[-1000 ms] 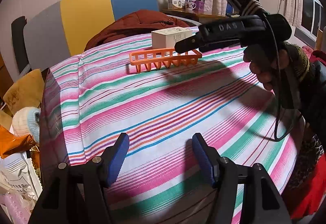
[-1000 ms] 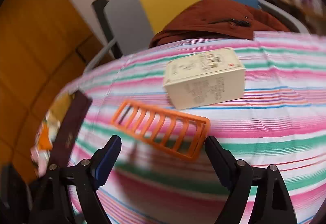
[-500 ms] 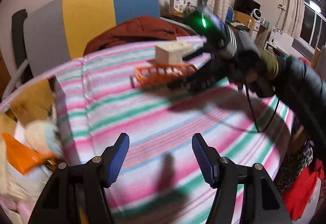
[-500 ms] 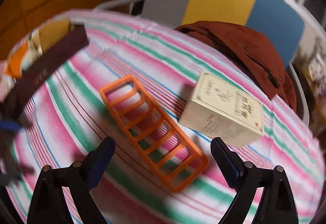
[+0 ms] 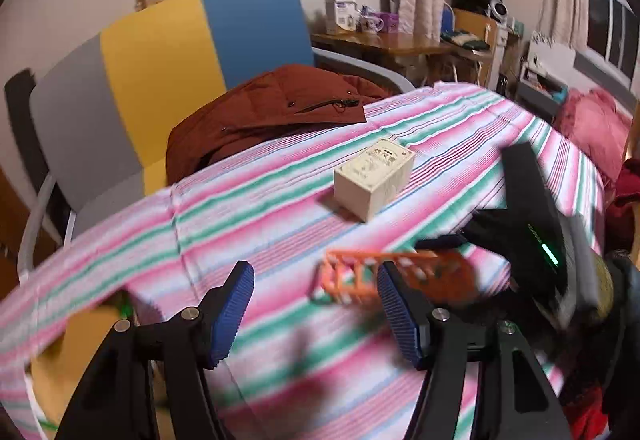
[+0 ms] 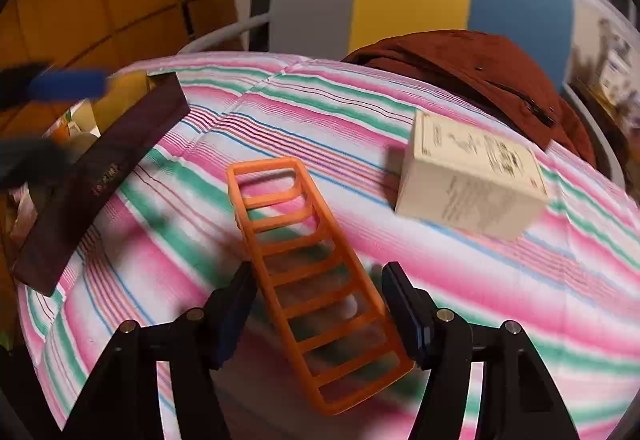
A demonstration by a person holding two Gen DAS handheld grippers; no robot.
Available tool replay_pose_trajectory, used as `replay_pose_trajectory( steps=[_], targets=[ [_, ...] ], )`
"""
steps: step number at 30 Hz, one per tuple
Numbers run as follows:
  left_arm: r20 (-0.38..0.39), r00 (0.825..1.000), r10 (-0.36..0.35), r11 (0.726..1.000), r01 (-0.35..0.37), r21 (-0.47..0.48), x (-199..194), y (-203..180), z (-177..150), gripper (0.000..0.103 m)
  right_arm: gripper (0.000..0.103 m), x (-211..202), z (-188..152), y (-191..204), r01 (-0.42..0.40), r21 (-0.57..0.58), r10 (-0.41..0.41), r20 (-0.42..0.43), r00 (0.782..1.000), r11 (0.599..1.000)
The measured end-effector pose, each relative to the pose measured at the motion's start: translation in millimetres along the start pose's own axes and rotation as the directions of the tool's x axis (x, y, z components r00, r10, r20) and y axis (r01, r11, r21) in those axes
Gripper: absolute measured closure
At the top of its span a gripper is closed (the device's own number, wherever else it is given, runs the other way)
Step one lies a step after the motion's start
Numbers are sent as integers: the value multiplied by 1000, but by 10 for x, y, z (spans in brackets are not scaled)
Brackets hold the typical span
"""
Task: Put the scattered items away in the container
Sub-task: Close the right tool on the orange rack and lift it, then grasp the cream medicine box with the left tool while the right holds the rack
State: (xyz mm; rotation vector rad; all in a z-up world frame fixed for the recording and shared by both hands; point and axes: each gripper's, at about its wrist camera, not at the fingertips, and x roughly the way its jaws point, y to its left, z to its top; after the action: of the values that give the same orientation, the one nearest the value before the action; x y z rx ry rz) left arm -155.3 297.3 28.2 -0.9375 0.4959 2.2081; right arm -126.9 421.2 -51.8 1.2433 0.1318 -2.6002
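An orange slatted rack [image 6: 304,260] lies lengthwise between the fingers of my right gripper [image 6: 318,304]. The jaws are closing and both pads sit against the rack's long sides. In the left wrist view the rack [image 5: 400,276] is blurred, with the right gripper [image 5: 452,260] on its right end. A cream cardboard box [image 6: 472,179] [image 5: 374,175] rests on the striped cloth behind the rack. My left gripper [image 5: 316,304] is open with nothing between its pads, and it hovers near the cloth's left side. A dark maroon container [image 6: 100,175] stands at the left edge.
A rust-red jacket [image 5: 272,111] lies on a grey, yellow and blue chair [image 5: 160,51] behind the table. Orange and yellow items fill the container. A blurred blue pad [image 6: 68,83] of the left gripper hangs over it. A cluttered desk [image 5: 384,39] stands far back.
My right gripper rolled, came down along the orange rack and narrowed its jaws onto its sides. My left gripper rose and swung left, away from the rack, still open.
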Motion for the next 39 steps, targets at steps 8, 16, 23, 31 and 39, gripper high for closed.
replay_pose_trajectory(
  steps=[8, 16, 23, 31, 39],
  targets=[
    [-24, 996, -87, 979, 90, 181, 562, -301, 558, 34, 38, -202, -259, 159, 48, 12, -48, 29, 998, 999],
    [-86, 992, -96, 930, 121, 348, 1125, -509, 732, 29, 38, -219, -319, 116, 24, 30, -26, 55, 998, 999],
    [-110, 985, -130, 912, 162, 376, 1385, -594, 820, 29, 42, -158, -344, 82, 18, 55, -20, 32, 999, 998],
    [-156, 973, -171, 906, 218, 362, 1597, -658, 886, 37, 45, -175, -346, 91, 20, 61, -23, 41, 999, 998],
    [-174, 956, -234, 906, 280, 319, 1512, -641, 840, 45, 18, -215, -341, -107, -121, 206, 104, 89, 991, 971]
  ],
)
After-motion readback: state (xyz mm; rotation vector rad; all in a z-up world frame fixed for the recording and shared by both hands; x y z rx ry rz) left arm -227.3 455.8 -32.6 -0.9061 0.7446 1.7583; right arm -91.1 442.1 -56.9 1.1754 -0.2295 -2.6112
